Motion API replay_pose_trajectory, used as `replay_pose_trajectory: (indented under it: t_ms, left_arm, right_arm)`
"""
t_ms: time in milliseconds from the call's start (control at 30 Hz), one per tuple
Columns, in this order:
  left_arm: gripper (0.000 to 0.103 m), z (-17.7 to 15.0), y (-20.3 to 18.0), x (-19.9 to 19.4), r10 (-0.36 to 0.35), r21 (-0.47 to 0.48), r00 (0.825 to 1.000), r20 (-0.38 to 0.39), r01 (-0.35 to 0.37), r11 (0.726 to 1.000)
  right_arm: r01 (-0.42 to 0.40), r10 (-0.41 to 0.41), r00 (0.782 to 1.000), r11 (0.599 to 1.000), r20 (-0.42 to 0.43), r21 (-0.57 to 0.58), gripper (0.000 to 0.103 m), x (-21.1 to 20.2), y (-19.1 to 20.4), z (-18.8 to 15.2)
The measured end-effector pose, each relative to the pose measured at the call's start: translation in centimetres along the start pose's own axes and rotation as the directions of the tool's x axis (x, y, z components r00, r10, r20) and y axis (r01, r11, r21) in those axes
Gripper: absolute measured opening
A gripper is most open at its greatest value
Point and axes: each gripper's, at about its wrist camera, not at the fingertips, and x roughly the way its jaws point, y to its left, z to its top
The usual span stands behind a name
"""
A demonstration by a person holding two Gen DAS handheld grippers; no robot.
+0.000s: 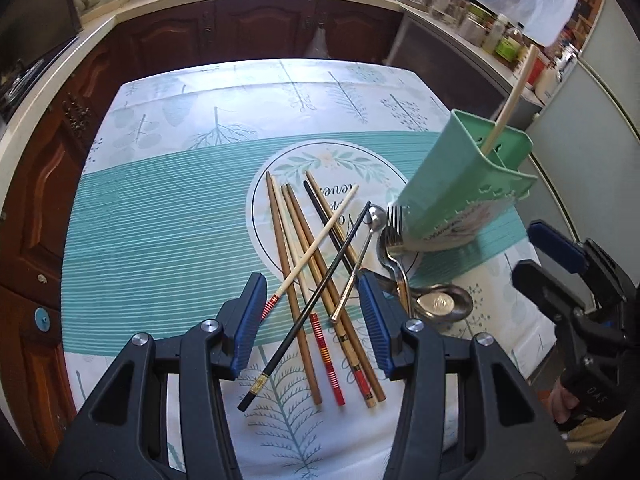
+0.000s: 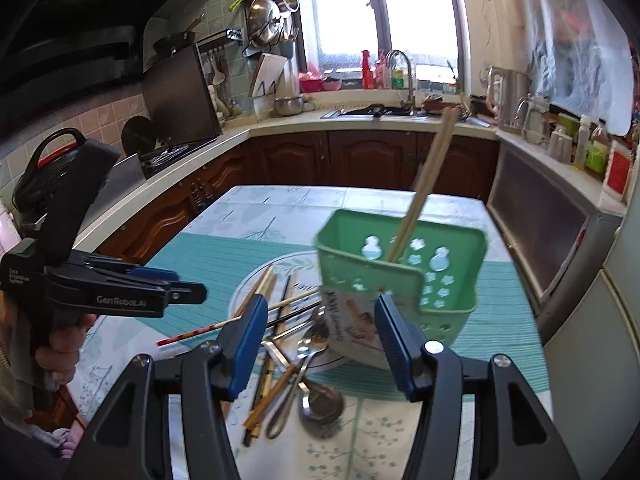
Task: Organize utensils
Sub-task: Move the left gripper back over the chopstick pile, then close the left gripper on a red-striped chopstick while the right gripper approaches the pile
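Note:
Several chopsticks (image 1: 308,280) lie crossed on the patterned tablecloth (image 1: 160,220). My left gripper (image 1: 312,320) hovers open just above them, gripping nothing. To their right lie forks (image 1: 394,220), a thin long-handled spoon (image 1: 362,256) and a steel ladle (image 1: 440,304). A green utensil holder (image 1: 460,184) stands beyond them with pale chopsticks (image 1: 508,104) sticking out. In the right wrist view the holder (image 2: 400,264) is just ahead of my open right gripper (image 2: 322,344); the pads do not press on it. The utensil pile (image 2: 296,360) lies below, and the left gripper (image 2: 192,292) is at the left.
Dark wooden cabinets (image 1: 256,32) and a pale counter (image 2: 400,120) with a sink surround the table. Bottles and jars (image 2: 580,148) line the right counter. A fridge side (image 1: 592,128) stands close to the table's right edge. A stove hood (image 2: 80,20) hangs at the left.

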Motion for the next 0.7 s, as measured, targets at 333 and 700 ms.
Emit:
replay_pose_trajectory:
  t_ms: [333,700]
  left_arm:
    - [0.045,1.6,0.6,4.6,0.071,0.269,0.985,-0.159,-0.026,0.963]
    - [0.022,1.8,-0.2,8.9,0.060,0.458,0.947,-0.315,0.097,0.884]
  right_arm:
    - [-0.099,0.116,0.973,0.991,-0.202,0.089,0.030,4.3,2.8,0.3]
    - [-0.095,0.175,0.923,0.967,-0.343,0.237,0.023,8.3,3.6,-1.3]
